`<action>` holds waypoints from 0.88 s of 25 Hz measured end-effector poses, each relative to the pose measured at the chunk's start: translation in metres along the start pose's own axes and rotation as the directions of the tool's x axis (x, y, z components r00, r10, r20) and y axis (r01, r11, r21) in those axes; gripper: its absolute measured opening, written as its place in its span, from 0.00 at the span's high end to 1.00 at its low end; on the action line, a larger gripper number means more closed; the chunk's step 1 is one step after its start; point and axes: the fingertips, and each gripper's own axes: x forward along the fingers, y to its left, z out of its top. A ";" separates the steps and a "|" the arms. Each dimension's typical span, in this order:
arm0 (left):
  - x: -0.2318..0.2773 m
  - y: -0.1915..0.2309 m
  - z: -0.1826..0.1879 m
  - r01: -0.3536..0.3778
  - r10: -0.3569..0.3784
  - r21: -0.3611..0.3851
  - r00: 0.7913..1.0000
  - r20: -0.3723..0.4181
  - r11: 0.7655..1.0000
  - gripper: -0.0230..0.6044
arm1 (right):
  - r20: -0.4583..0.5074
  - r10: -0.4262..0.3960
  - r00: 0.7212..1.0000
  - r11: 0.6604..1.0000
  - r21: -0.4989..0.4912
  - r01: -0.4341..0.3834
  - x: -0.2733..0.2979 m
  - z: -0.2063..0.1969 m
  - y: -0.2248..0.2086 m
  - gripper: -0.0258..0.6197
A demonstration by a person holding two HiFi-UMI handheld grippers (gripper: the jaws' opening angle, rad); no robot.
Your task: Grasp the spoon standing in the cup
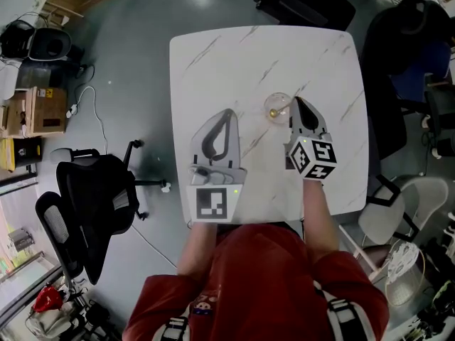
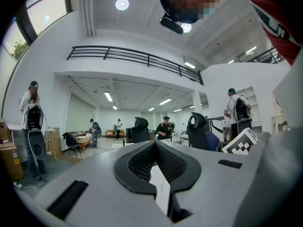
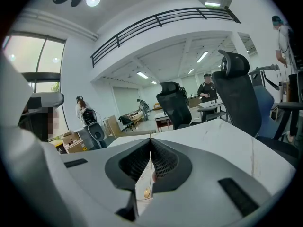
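White table [image 1: 213,55], spoon's basically grabbed

Right gripper [image 1: 295,104] clamped on the thin gold spoon [image 3: 147,191], by the cup [image 1: 276,108] mid-frame; left gripper [image 1: 226,116] pinched together, empty. Can't tell if it's out yet.

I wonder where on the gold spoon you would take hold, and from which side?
Likely the spoon's thin handle, from the cup's near-right side: the slim stem suits a two-jaw pinch. The right gripper is shut on it that way.
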 end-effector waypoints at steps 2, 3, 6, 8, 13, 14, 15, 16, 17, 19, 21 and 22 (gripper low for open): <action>-0.001 0.000 0.002 -0.001 0.001 0.002 1.000 0.006 1.000 0.95 | 0.005 0.002 1.000 1.000 -0.004 -0.002 -0.001 0.003 0.001 0.94; -0.002 0.000 0.003 -0.002 0.002 0.002 1.000 0.008 1.000 0.95 | 0.008 0.003 1.000 1.000 -0.006 -0.002 -0.002 0.004 0.002 0.94; -0.005 0.000 0.005 -0.004 0.004 0.003 1.000 0.008 1.000 0.95 | 0.017 0.003 1.000 1.000 -0.014 -0.003 -0.005 0.009 0.003 0.94; -0.007 -0.001 0.008 -0.004 0.004 0.004 1.000 0.017 1.000 0.95 | 0.023 0.004 1.000 1.000 -0.019 -0.003 -0.008 0.012 0.005 0.94; -0.013 -0.004 0.014 -0.005 0.004 0.013 1.000 0.031 1.000 0.95 | 0.041 0.005 0.999 0.999 -0.038 -0.004 -0.017 0.020 0.008 0.94; -0.014 -0.005 0.015 -0.006 0.006 0.012 0.999 0.034 1.000 0.95 | 0.046 0.006 0.999 0.999 -0.040 -0.004 -0.019 0.022 0.008 0.94; -0.016 -0.006 0.016 -0.008 0.008 0.008 0.999 0.035 1.000 0.95 | 0.051 0.007 0.999 0.999 -0.041 -0.005 -0.022 0.024 0.009 0.94; -0.018 -0.007 0.018 -0.010 0.009 0.005 0.999 0.035 1.000 0.95 | 0.058 0.009 0.998 0.999 -0.042 -0.006 -0.024 0.026 0.010 0.94; -0.020 -0.007 0.019 -0.011 0.011 0.004 0.999 0.036 1.000 0.95 | 0.066 0.010 0.998 0.999 -0.044 -0.007 -0.027 0.029 0.011 0.94; -0.024 -0.008 0.022 -0.014 0.014 0.006 0.999 0.043 1.000 0.95 | 0.081 0.013 0.997 0.999 -0.048 -0.009 -0.031 0.035 0.014 0.94; -0.028 -0.009 0.025 -0.018 0.017 0.009 0.999 0.049 1.000 0.95 | 0.095 0.018 0.995 0.998 -0.055 -0.013 -0.036 0.041 0.016 0.94; -0.030 -0.010 0.027 -0.020 0.019 0.011 0.999 0.050 1.000 0.95 | 0.102 0.020 0.995 0.998 -0.058 -0.014 -0.038 0.044 0.017 0.94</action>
